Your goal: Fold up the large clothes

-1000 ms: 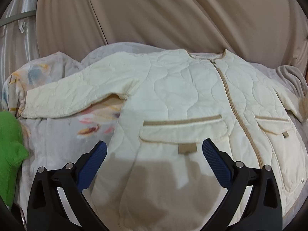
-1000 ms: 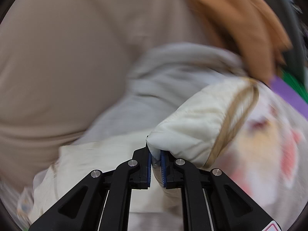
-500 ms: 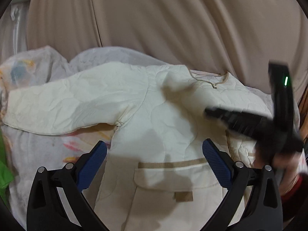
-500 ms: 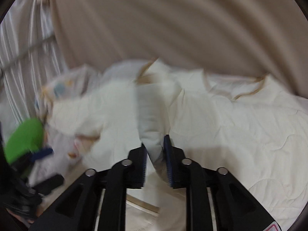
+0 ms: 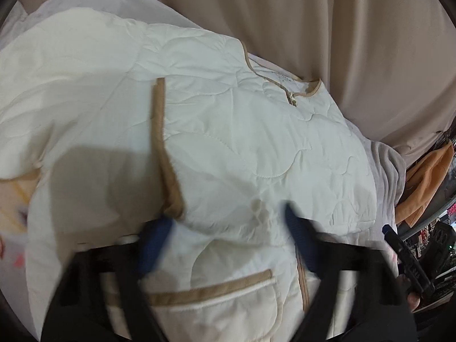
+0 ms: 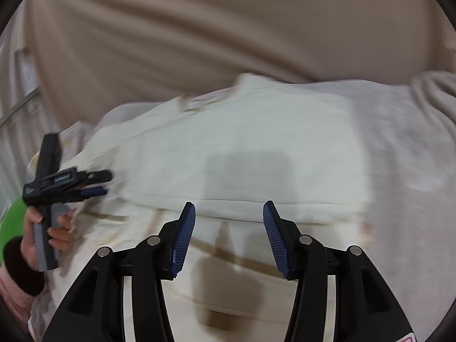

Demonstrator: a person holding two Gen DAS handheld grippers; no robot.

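Observation:
A cream quilted jacket with tan trim lies spread on a covered surface. Its right sleeve is folded across the chest, the tan cuff lying near the middle. A tan-edged pocket shows low in the left wrist view. My left gripper is open just above the jacket's middle, blurred. My right gripper is open and empty above the jacket. The left gripper also shows at the left of the right wrist view, held by a hand.
A beige curtain hangs behind. A grey blanket lies under the jacket. Orange cloth sits at the far right and a green item at the left.
My right gripper carried the sleeve across the jacket's chest, let go of it and opened. My left gripper moved forward and right over the jacket.

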